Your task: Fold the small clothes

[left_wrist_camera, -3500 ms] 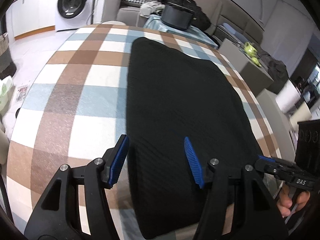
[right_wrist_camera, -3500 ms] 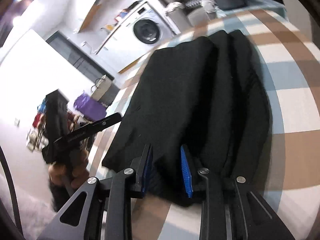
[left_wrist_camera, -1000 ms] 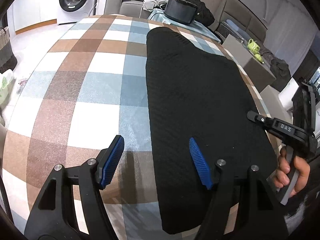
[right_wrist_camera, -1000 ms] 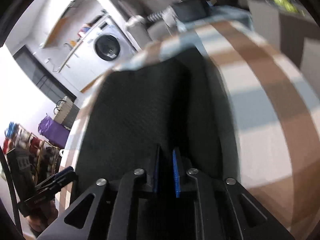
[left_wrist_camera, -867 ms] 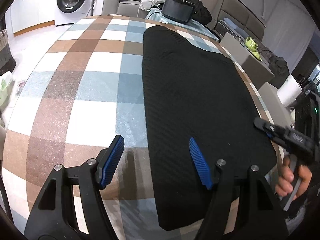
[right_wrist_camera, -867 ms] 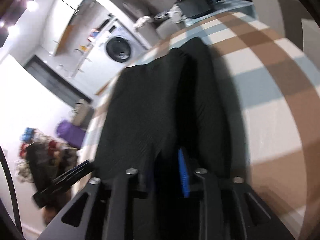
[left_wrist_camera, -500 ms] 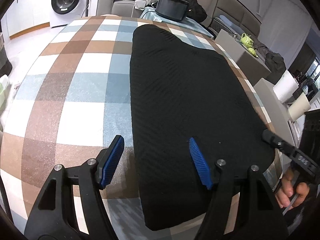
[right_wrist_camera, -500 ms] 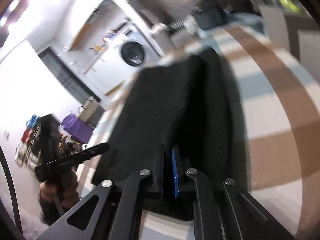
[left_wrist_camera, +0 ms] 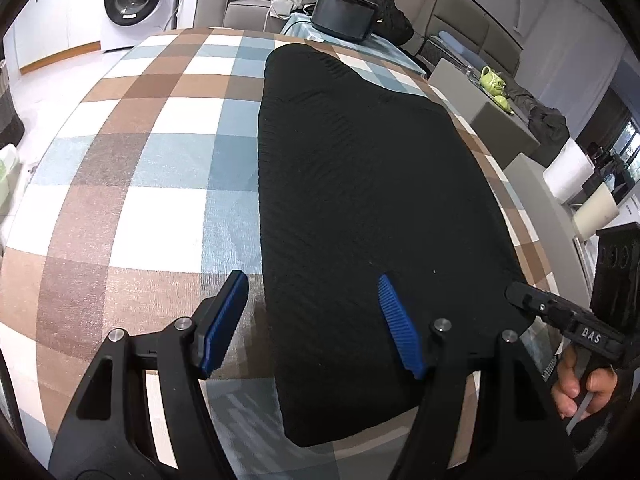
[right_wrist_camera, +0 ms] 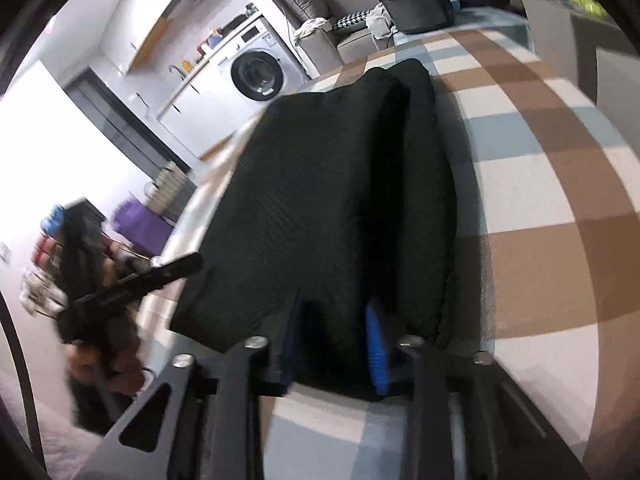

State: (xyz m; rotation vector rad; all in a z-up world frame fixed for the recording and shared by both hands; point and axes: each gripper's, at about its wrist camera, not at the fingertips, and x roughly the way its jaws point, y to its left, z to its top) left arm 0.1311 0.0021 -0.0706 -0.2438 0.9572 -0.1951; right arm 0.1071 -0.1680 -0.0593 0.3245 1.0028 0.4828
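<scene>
**Lying folded: black ribbed knit on the checked table**

Lying lengthwise on the table point(left_wrist_camera: 168, 184), the black garment point(left_wrist_camera: 360, 208) is a long, ribbed knit panel, rounded at its far end and squared off near the camera. From the right wrist view it shows a thick doubled roll along its right edge and a short slit in the near hem. The table wears a matte cloth of brown, blue and white checks.

The left hand-held gripper point(left_wrist_camera: 312, 324) is spread wide, its ridged blue pads straddling the garment's near left edge: one pad over bare cloth, the other over the knit. The right hand-held gripper point(right_wrist_camera: 332, 344) has its blue pads parted around the garment's near hem; motion blur hides whether they grip it.

Far behind stand a white washing machine point(left_wrist_camera: 130, 0) and a grey sofa point(left_wrist_camera: 240, 8).
</scene>
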